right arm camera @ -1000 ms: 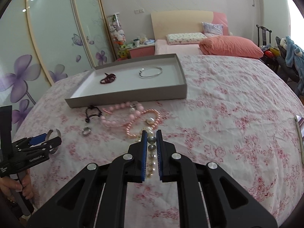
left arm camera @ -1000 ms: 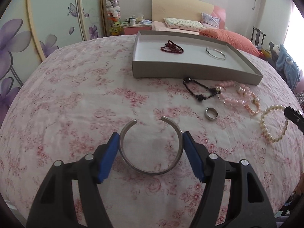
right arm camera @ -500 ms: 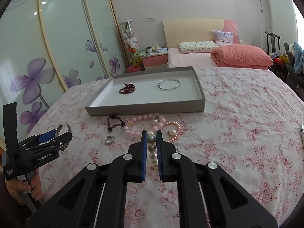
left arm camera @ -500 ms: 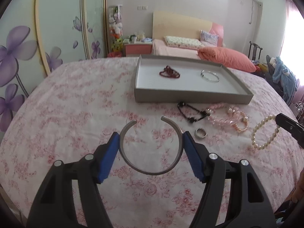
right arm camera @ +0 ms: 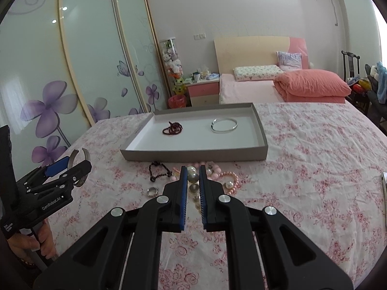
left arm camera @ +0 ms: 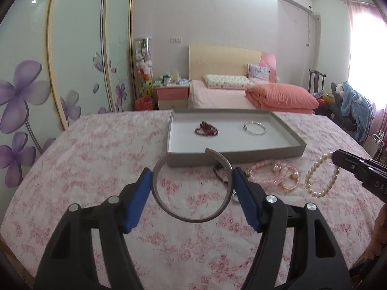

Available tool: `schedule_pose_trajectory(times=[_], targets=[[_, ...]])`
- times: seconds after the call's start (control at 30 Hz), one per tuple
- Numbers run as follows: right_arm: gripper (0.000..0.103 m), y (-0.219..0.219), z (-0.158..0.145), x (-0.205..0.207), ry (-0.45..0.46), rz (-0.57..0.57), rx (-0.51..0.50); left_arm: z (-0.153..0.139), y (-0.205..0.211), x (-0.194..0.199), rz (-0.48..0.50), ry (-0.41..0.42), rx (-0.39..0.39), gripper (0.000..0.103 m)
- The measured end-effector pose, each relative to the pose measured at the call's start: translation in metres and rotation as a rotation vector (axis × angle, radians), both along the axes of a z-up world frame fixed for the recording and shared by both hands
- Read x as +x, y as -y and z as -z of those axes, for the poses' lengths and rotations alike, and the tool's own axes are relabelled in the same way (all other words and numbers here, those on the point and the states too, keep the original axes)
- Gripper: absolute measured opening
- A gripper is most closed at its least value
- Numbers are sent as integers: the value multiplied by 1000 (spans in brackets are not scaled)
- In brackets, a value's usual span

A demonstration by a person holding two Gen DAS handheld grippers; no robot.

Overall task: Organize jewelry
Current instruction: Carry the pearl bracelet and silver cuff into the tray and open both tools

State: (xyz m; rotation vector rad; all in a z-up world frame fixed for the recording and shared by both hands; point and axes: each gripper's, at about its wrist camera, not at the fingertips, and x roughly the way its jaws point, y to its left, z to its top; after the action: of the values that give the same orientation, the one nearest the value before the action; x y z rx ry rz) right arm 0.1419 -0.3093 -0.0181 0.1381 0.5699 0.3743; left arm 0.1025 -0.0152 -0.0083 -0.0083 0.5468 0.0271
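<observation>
My left gripper (left arm camera: 192, 176) is shut on an open silver cuff bangle (left arm camera: 191, 218) and holds it above the floral cloth, short of the grey tray (left arm camera: 241, 153). My right gripper (right arm camera: 193, 172) is shut on a white pearl bracelet (right arm camera: 193, 176), which hangs from it in the left wrist view (left arm camera: 314, 194). The tray (right arm camera: 193, 154) holds a dark red bead bracelet (right arm camera: 172, 128) and a thin silver bangle (right arm camera: 223, 125). In front of the tray lie a black bead bracelet (right arm camera: 157, 170), pink bead bracelets (right arm camera: 228, 181) and a silver ring (right arm camera: 152, 191).
The round table has a pink floral cloth (left arm camera: 96, 149). A phone edge (right arm camera: 384, 183) lies at the table's far right. A bed (right arm camera: 278, 87), a nightstand (right arm camera: 203, 91) and sliding wardrobe doors (right arm camera: 72, 72) stand behind.
Both grippers have risen from the cloth with their pieces, the cuff bangle and the pearl bracelet, and both views now look more level toward the tray.
</observation>
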Motion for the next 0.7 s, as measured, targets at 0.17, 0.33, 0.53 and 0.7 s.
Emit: schedule_pose_trajectory(times=[0.17,0.33,0.53,0.7], targets=[[10,-1,-10,1,42,5,4,-12,5,-3,11,34,-3,66],[10,-1,-24,2,96,19,12,-22,7,-2,18,66,-6,66],[10,-3,-42,3,176,33,12,-35,10,0,23,109,-6,66],[10,-6,-51,7,214,36,14,-41,13,4,23,138,8,66]])
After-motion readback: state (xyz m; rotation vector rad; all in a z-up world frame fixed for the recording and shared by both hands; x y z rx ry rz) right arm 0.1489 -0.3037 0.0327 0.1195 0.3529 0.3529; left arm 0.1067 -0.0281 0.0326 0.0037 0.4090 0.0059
